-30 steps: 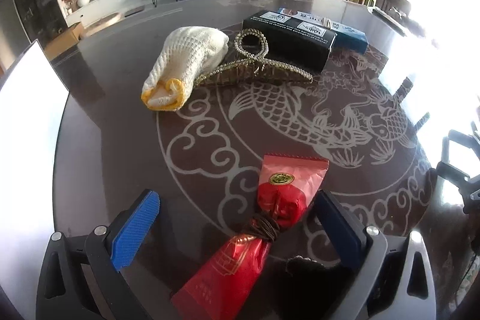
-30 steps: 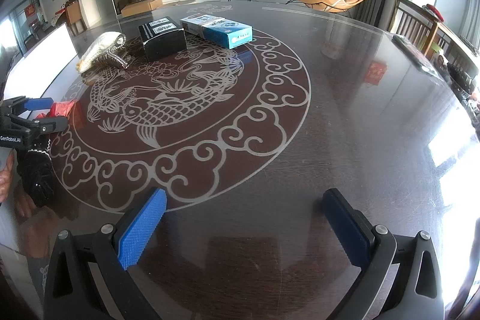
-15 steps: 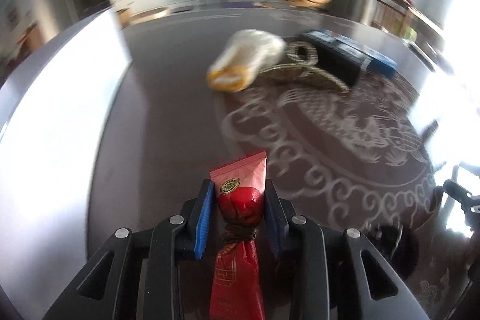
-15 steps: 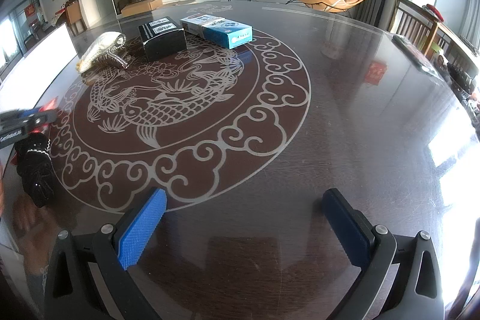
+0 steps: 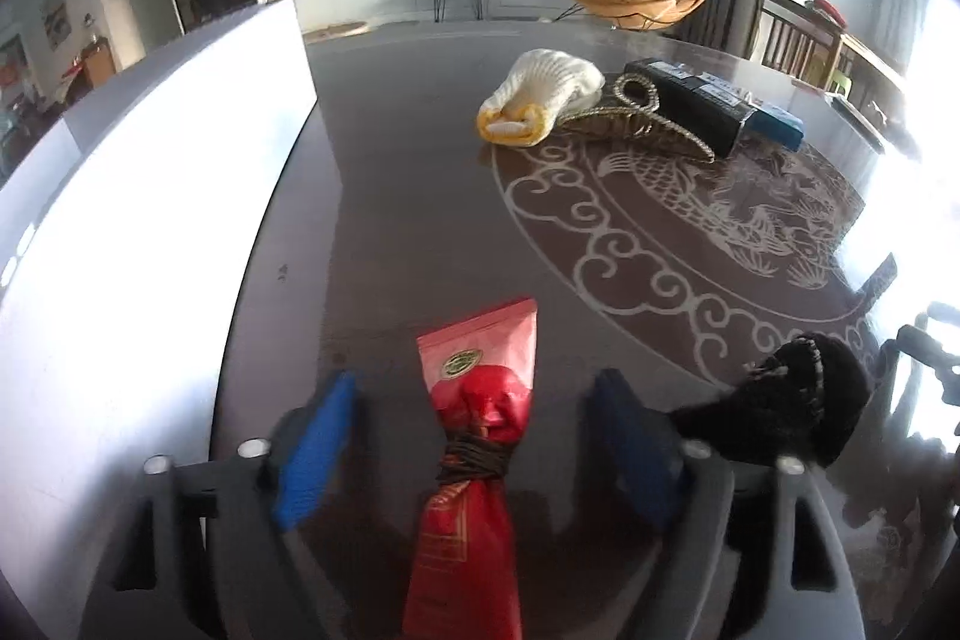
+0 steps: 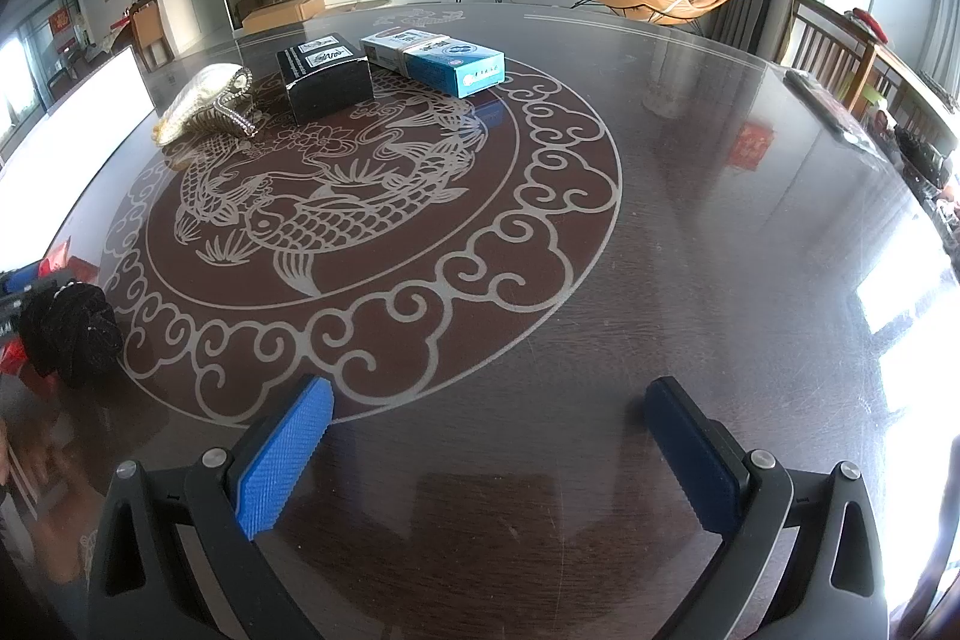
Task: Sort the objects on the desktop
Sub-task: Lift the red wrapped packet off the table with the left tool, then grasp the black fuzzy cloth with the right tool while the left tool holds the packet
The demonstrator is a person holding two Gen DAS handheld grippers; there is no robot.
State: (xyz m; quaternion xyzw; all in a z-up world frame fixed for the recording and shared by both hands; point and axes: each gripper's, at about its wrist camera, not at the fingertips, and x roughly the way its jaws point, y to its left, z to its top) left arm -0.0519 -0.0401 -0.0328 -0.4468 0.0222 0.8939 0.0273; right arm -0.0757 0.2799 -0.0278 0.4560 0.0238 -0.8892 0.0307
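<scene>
Red foil packet [image 5: 465, 490] tied with dark cord lies unpinched between left gripper [image 5: 474, 436] jaws, spread; right gripper [image 6: 492, 430] spread, empty; knitted glove [image 5: 540, 97], beaded clip [image 5: 636, 115], boxes unsorted.

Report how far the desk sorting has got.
Done: nothing looks grouped yet. In hand: nothing; the left gripper stands open around the red packet, the right gripper open, idle. Left: glove, hair clip, black box, blue box, black scrunchie.
</scene>
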